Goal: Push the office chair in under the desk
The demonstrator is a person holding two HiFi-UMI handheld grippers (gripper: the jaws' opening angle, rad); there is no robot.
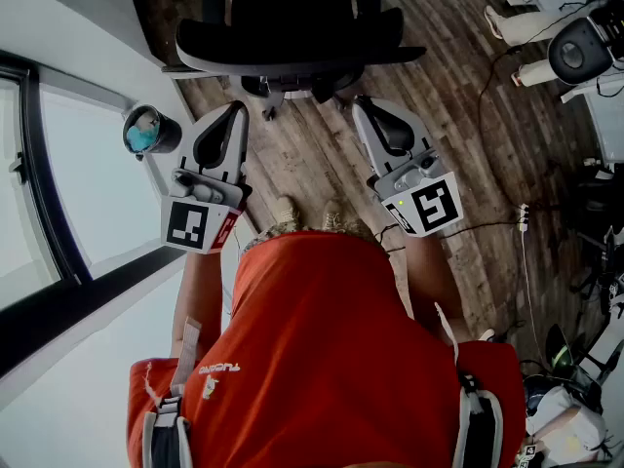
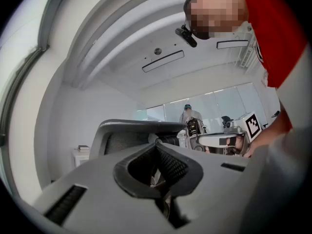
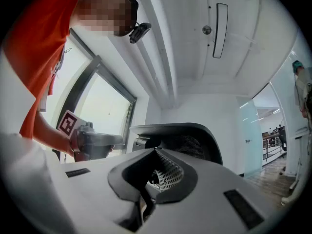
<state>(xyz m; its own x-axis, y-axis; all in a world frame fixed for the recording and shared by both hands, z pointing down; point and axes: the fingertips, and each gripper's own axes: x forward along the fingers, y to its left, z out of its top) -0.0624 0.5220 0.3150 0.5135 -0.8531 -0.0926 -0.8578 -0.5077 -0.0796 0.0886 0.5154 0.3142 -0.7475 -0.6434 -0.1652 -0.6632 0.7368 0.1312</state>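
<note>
Office chair (image 1: 292,22), black, stands just ahead of me on the wooden floor (image 1: 448,125), its curved backrest turned my way and filling the top of the head view. My left gripper (image 1: 237,113) reaches toward the backrest's left part, and its jaws are clenched together with nothing between them. My right gripper (image 1: 362,105) reaches toward the right part, and it is closed and empty in the same way. Both tips sit very near the lower edge of the chair back, but I cannot tell whether either one touches it. In each gripper view the mesh back rises just beyond the closed jaws. My shoes (image 1: 285,210) are on the boards between the two grippers, below the chair, and my red shirt (image 1: 322,339) fills the lower frame. To my left are a window (image 1: 39,213) and a round, shiny object (image 1: 148,131) with blue in it beside my left gripper. Cables (image 1: 487,227) trail across the floor to my right.
</note>
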